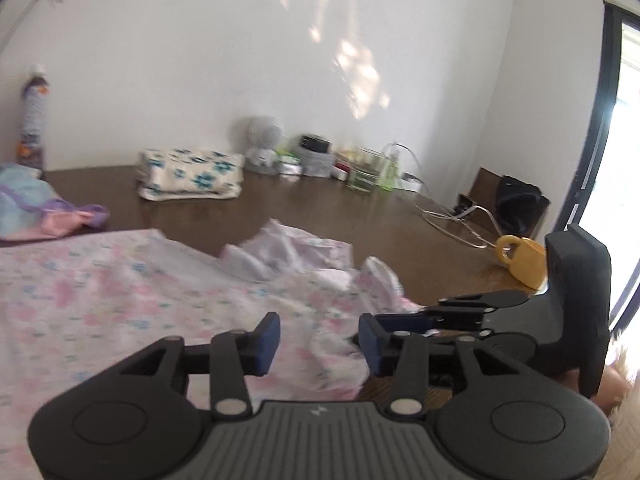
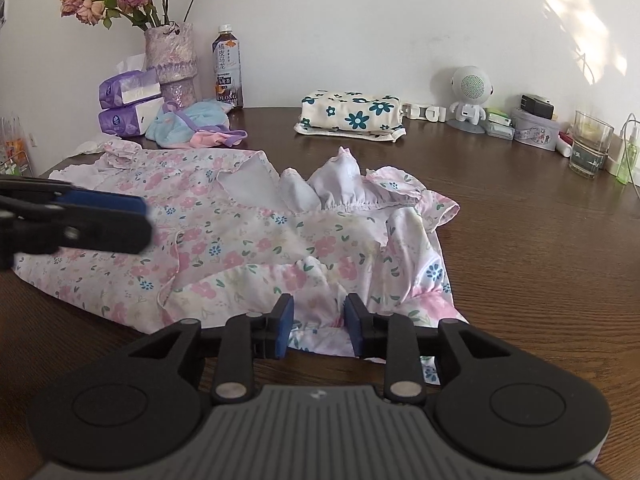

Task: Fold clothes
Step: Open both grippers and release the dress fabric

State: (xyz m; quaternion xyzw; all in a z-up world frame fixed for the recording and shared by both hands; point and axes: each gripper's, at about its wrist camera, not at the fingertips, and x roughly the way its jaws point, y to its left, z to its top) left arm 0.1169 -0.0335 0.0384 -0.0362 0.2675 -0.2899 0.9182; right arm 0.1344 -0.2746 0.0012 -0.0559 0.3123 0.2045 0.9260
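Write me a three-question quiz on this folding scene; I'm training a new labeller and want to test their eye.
1. True or false: the right tool is shut on the dress.
2. Which stands closest to the vase? A) bottle B) mug C) glass
3. Fill in: the floral pouch lies against the ____.

Key
1. False: its fingers are apart, with the hem between them.
2. A
3. wall
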